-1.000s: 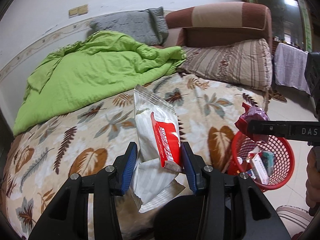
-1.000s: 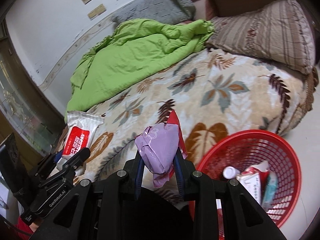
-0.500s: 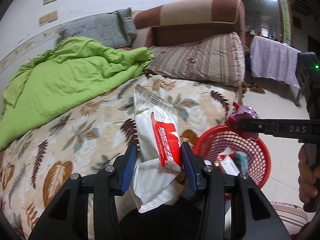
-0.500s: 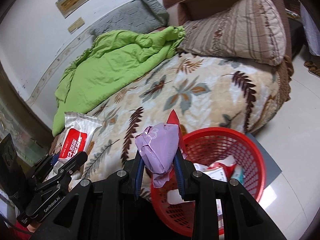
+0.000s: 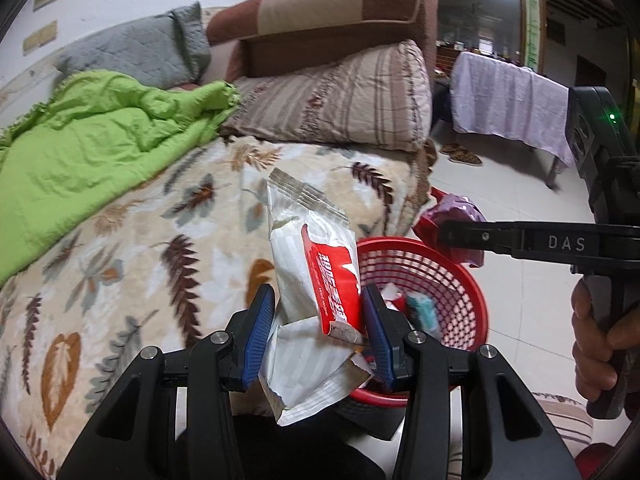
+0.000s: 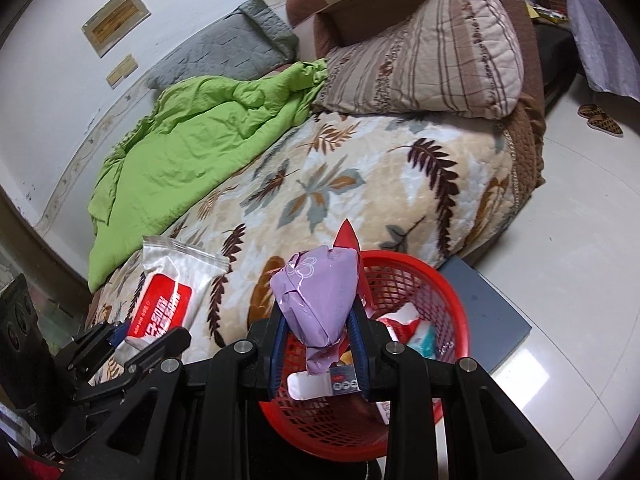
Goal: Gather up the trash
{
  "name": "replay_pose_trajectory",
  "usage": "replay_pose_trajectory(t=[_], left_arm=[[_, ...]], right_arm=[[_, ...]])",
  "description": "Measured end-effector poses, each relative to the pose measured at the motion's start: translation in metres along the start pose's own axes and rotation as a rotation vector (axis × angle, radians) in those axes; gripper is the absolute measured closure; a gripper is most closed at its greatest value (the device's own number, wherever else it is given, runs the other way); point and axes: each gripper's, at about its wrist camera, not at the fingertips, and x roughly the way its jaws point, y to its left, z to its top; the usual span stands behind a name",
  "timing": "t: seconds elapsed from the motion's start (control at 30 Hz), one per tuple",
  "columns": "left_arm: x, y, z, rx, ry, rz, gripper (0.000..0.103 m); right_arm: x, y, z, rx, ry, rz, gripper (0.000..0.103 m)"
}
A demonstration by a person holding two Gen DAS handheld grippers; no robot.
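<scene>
Now the left gripper [image 5: 318,320] is clenched on a white and red wipes packet [image 5: 316,276], its blue pads pressing the packet's sides while the crumpled lower end hangs below the fingers. Just ahead and to the right of that gripper stands a red mesh basket [image 5: 460,280] on the floor, with several wrappers inside. The right gripper [image 6: 318,340] is clamped on a crumpled purple wrapper [image 6: 320,292] with a red piece [image 6: 347,236] sticking up behind it; that bundle hangs directly over the near rim of the same basket [image 6: 452,312]. A hand [image 5: 596,340] grips the right tool's handle. Beyond both grippers lies a bed with a leaf-patterned blanket [image 6: 360,184], a green quilt [image 6: 192,140] farther off to the left, and a striped pillow [image 6: 432,52] at the far end.
</scene>
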Motion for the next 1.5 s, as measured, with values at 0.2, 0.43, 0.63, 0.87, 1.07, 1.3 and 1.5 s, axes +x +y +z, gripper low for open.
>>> replay_pose_trajectory(t=[0.2,0.43,0.63,0.87,1.07,1.3,1.5], left_arm=[[0.016,-0.002,0.0,-0.016,0.051,-0.058,0.059],[0.033,-0.008,0.002,-0.02,0.091,-0.129,0.059],[0.038,-0.005,0.003,-0.044,0.101,-0.156,0.053],[0.008,0.015,0.004,-0.081,0.022,-0.112,0.037],[-0.031,0.044,-0.012,-0.089,-0.055,-0.01,0.023],[-0.073,0.064,-0.048,-0.102,-0.132,0.192,0.005],[-0.085,0.074,-0.053,-0.128,-0.154,0.274,0.005]], right_arm=[[0.001,-0.007,-0.001,0.017,0.001,-0.012,0.072],[0.01,-0.015,-0.001,0.045,0.015,-0.035,0.057],[0.006,-0.017,0.0,0.05,-0.007,-0.075,0.049],[-0.008,0.003,0.0,-0.008,-0.052,-0.147,0.034],[-0.018,0.042,-0.019,-0.098,-0.095,-0.288,0.02],[-0.025,0.073,-0.054,-0.19,-0.095,-0.431,0.012],[-0.02,0.098,-0.069,-0.301,-0.088,-0.455,0.012]])
